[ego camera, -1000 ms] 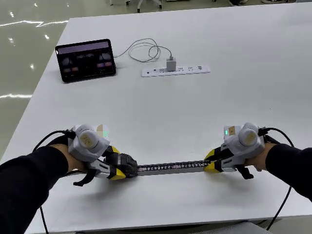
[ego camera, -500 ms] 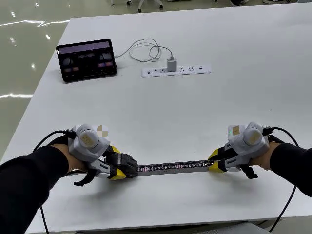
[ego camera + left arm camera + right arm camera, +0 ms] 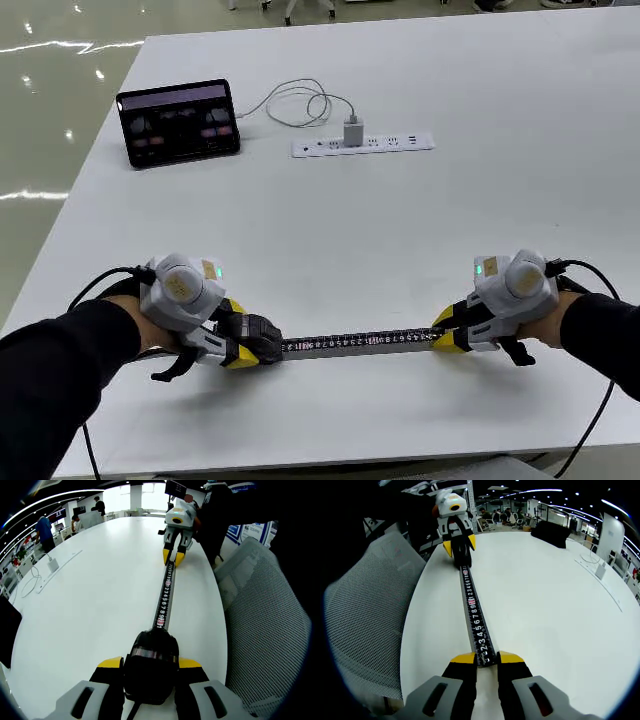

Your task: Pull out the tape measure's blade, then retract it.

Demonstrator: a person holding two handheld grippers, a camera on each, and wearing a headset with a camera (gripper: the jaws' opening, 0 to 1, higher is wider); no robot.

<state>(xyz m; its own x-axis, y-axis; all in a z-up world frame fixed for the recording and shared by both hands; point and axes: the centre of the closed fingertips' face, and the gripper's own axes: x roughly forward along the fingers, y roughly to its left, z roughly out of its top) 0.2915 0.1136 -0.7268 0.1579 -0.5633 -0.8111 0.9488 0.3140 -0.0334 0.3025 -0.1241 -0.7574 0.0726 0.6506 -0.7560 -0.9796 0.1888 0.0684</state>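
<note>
We see the tape measure (image 3: 256, 338), a black case, lying at the near edge of the white counter (image 3: 400, 230), toward its left. Its blade (image 3: 355, 342) is drawn out in a straight line to the right, flat along the counter surface with the numbers facing up. In the left gripper view the case (image 3: 151, 662) sits between the two yellow-tipped jaws of the left tool (image 3: 150, 662), which pinch it from both sides, and the blade (image 3: 164, 597) runs away from it toward the right tool (image 3: 175, 557). In the right gripper view we find the right tool (image 3: 487, 658) pressed in on the free end of the blade (image 3: 475, 615), with the lowest numbers just ahead of its tips, and the left tool (image 3: 457, 547) at the far end. In the head view the left tool (image 3: 240, 335) and right tool (image 3: 442, 332) are well apart, each held in a black-sleeved hand and trailing a black cord.

Farther back on the counter, a dark tablet (image 3: 178, 122) stands propped at the left. Beside it lies a white power strip (image 3: 362, 145) with a charger (image 3: 352, 132) plugged in and a looped cable (image 3: 295, 103) running toward the tablet. A grey mesh chair (image 3: 265, 630) sits by the counter's near edge.
</note>
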